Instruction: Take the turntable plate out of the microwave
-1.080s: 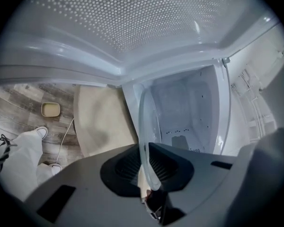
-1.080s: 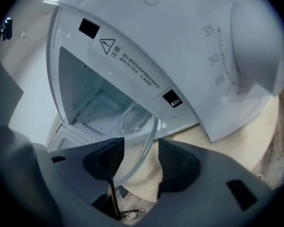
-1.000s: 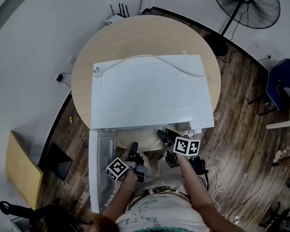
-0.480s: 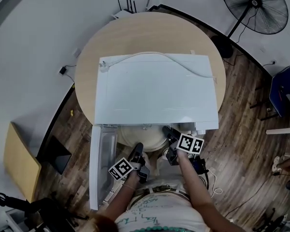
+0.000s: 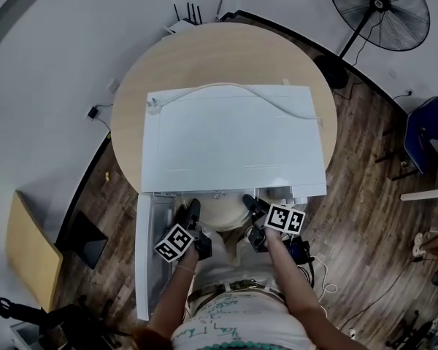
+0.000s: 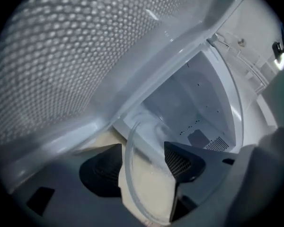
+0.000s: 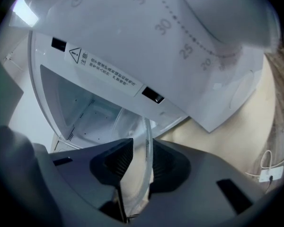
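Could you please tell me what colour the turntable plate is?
The turntable plate is clear, colourless glass; the right gripper view shows it best.

Makeshift office or test room, not a kitchen: white microwave [image 5: 233,137] on round wooden table [image 5: 131,130], plank floor [image 5: 358,195], pedestal fan [image 5: 379,9], blue chair [image 5: 423,133], router [image 5: 179,26] against bare wall [image 5: 51,64].

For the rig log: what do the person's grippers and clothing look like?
Both the left gripper and right gripper are black, with dark wedge-shaped jaws and ribbed pads. Each carries a white cube with black square markers. The person wears a light top with teal print; no sleeves cover the forearms.
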A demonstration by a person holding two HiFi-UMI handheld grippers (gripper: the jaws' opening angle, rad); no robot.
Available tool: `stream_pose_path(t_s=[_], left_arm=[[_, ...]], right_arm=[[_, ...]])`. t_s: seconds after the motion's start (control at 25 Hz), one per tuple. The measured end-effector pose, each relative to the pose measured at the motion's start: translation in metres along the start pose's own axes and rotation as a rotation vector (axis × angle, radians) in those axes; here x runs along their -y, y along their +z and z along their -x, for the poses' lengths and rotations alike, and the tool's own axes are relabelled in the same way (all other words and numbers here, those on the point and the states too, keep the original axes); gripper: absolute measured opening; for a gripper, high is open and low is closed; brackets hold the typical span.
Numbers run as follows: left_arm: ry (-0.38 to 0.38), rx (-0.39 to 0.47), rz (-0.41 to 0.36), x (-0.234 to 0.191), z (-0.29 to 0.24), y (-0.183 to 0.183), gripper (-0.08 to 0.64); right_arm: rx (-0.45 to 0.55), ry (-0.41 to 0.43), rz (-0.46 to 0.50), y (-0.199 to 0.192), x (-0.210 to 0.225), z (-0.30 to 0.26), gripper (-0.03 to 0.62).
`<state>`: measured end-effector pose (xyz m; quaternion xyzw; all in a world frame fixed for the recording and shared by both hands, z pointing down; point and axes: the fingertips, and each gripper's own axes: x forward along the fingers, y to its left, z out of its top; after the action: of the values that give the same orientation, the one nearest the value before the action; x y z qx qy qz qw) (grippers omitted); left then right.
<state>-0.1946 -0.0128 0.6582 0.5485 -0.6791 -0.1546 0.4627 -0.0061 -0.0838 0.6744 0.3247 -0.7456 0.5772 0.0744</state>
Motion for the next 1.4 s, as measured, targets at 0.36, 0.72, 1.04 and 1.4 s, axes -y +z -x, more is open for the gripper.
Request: stream_pose_path(t_s=[0.36,0.72,1.04,1.4], left_arm=[[-0.011,0.011,0.003,0.001,-0.027,0.011,0.267],[0.014,0.001,0.050,-0.004,-0.027,0.009,0.155],[-0.016,0.009,0.105,-0.002,-0.004,0.001,0.120],[-0.023,0.063,0.100,0.010,0.021,-0.002,0.112]], right_arm=[[-0.003,0.004,0.003,0.000,-0.001,0.000,0.095],[0.032,0.047,0.012,0.007,-0.005,0.001,0.084],[0.011,0.075,0.041,0.003,-0.009,0.010,0.086],[0.007,0.121,0.054,0.001,-0.018,0.023,0.089]])
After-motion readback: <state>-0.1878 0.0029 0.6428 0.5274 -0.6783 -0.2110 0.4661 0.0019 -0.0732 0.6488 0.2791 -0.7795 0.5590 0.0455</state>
